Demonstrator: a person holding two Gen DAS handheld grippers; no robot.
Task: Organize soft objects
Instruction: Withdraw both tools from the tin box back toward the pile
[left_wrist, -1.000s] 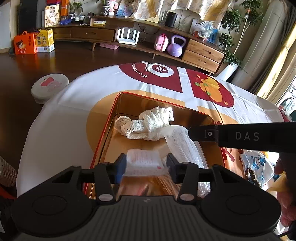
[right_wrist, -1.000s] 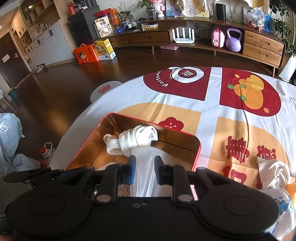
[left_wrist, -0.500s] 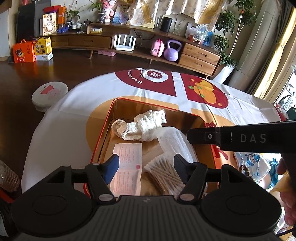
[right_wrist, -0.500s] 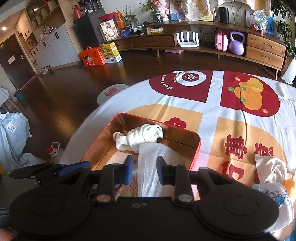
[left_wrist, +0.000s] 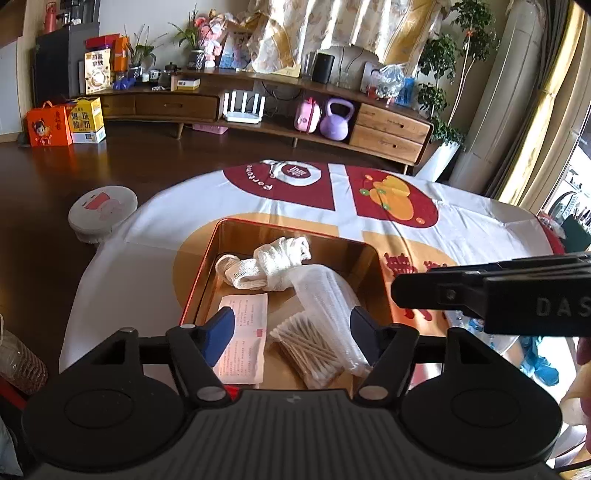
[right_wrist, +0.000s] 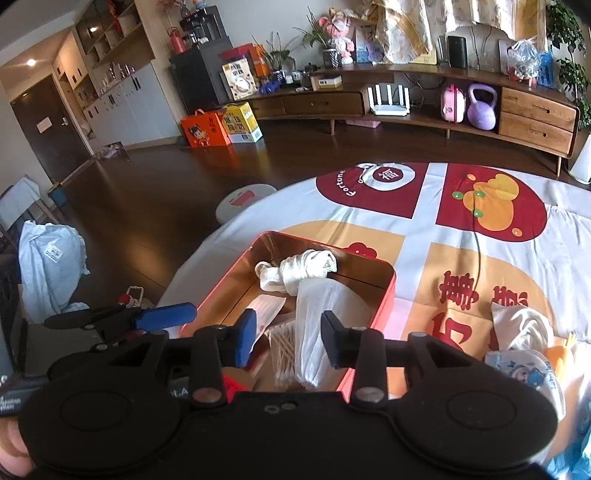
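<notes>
Both grippers above the red tin, nothing held

Left gripper (left_wrist: 291, 325) and right gripper (right_wrist: 288, 338), fingers just opening, empty, over tin (left_wrist: 199, 280) holding gauze roll (left_wrist: 273, 264), cotton swabs (left_wrist: 310, 350). Only the right view shows cloths (right_wrist: 524, 332) on table (right_wrist: 554, 236).

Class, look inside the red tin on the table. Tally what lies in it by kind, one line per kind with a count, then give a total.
Knotted white gauze roll: 1
Clear packet of white pads: 1
Printed paper sachet: 1
Packet of cotton swabs: 1
Total: 4 things in the red tin
</notes>
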